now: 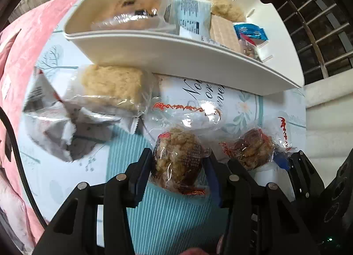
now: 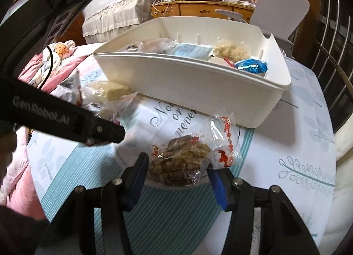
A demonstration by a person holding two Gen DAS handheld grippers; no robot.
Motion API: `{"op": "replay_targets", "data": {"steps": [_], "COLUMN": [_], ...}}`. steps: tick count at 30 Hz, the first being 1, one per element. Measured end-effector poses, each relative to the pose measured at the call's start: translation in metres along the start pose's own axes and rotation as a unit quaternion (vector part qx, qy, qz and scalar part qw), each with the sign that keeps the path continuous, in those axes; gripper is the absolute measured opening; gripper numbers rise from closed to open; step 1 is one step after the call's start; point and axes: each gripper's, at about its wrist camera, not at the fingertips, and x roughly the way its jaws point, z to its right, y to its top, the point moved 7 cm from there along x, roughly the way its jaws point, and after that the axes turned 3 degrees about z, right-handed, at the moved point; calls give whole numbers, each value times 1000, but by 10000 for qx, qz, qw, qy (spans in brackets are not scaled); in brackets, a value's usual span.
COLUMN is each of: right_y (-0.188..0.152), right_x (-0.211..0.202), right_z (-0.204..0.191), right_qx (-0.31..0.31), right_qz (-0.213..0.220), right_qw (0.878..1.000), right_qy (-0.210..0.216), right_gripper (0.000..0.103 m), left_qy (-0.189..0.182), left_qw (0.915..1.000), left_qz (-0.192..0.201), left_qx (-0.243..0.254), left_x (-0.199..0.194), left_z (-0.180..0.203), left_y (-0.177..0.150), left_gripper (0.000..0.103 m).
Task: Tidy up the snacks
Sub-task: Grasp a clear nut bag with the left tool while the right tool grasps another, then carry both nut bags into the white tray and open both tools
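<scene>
My left gripper is shut on a clear-wrapped brown crispy snack, held just above the tablecloth. Beside it on the right, my right gripper grips a second snack of the same kind. In the right wrist view that snack sits between the blue pads of the right gripper, its twisted wrapper end sticking out to the right. A white divided bin behind both grippers holds several wrapped snacks.
A pale rice-cake packet and a crumpled silver wrapper lie on the printed tablecloth left of the bin. One black finger of the left gripper crosses the right wrist view. Pink bedding borders the table's left edge.
</scene>
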Motion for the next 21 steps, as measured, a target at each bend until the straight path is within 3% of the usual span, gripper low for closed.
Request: {"op": "replay_targets", "data": {"steps": [9,12,21], "right_y": [19,32,85], "right_x": [-26,-33,-45], "right_z": [-11,-15,-7], "right_qx": [-420,-526,-541], "right_qz": [165,293,815], "right_qw": [9988,9980,9951], "right_qy": [175,186,131], "right_gripper": [53,53,53], "left_qy": [-143,-176,-278], "left_qw": [9997,9993,9957], "left_qz": [185,332,815], "left_qx": [-3,36,348], "left_x": [-50,-67,-99], "left_z": [-3,-3,26], "left_y": [4,16,75], "left_gripper": [46,38,32]}}
